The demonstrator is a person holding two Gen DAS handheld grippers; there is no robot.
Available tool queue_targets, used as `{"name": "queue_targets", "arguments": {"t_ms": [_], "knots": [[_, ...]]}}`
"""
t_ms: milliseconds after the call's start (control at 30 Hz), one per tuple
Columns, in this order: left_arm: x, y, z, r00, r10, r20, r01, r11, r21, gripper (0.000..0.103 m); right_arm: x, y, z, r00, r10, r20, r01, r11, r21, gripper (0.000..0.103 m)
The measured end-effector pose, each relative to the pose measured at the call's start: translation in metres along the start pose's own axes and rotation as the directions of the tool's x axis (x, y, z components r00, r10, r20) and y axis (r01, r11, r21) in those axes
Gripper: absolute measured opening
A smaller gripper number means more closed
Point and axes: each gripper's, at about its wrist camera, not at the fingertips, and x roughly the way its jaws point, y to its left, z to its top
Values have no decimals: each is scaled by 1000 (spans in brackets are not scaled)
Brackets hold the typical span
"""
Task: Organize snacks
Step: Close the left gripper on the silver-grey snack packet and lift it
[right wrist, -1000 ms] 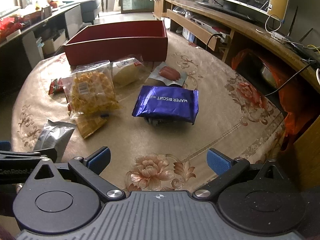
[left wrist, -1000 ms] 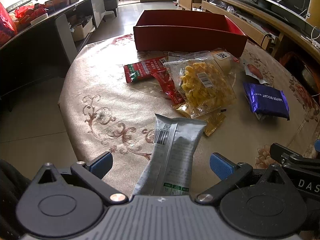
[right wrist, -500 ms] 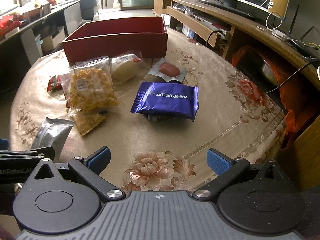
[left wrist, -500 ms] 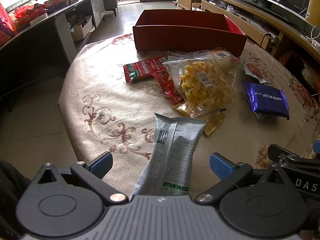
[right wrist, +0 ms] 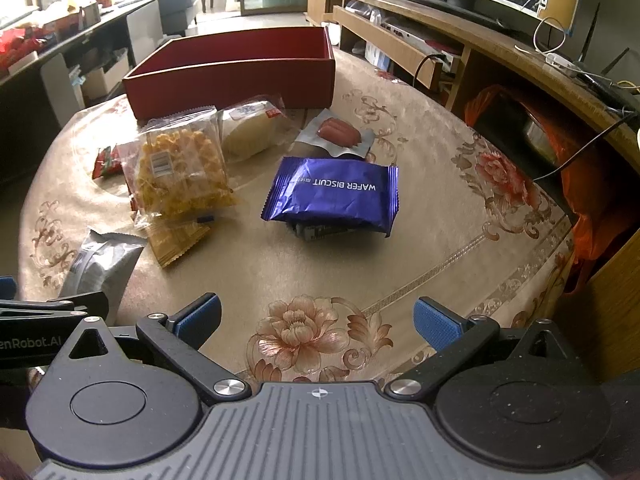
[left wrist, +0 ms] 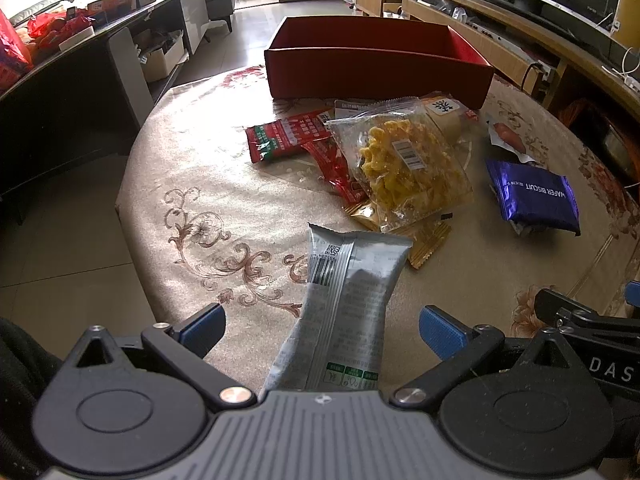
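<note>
Snack packets lie scattered on a round, floral-clothed table (left wrist: 192, 184). A grey packet (left wrist: 348, 300) lies lengthwise between the wide-apart fingers of my open left gripper (left wrist: 322, 330), untouched by the pads. Beyond it are a clear bag of yellow crisps (left wrist: 408, 164), red packets (left wrist: 288, 136) and a blue wafer biscuit packet (left wrist: 534, 200). At the far edge stands the red box (left wrist: 376, 64). My right gripper (right wrist: 316, 322) hovers open over the near table edge, short of the blue wafer packet (right wrist: 336, 196). A sausage pack (right wrist: 338, 136) and a pale bun packet (right wrist: 248, 130) lie near the red box (right wrist: 232, 76).
A long wooden TV bench (right wrist: 460, 44) runs along the right. Dark shelving with boxes and bags (left wrist: 68, 60) lines the left, across a strip of tiled floor (left wrist: 68, 240). An orange bag (right wrist: 592, 200) sits beside the table at the right.
The right gripper has risen slightly and drifted forward, so the wafer packet sits a little nearer in view. The left gripper and the grey packet have barely moved.
</note>
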Motion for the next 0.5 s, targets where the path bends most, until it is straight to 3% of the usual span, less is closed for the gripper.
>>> {"name": "queue_targets", "arguments": {"t_ms": [500], "knots": [[7, 1, -2, 1000, -2, -22, 2, 1000, 5, 103, 5, 2, -1, 999, -6, -32, 6, 1000, -16, 103]]}}
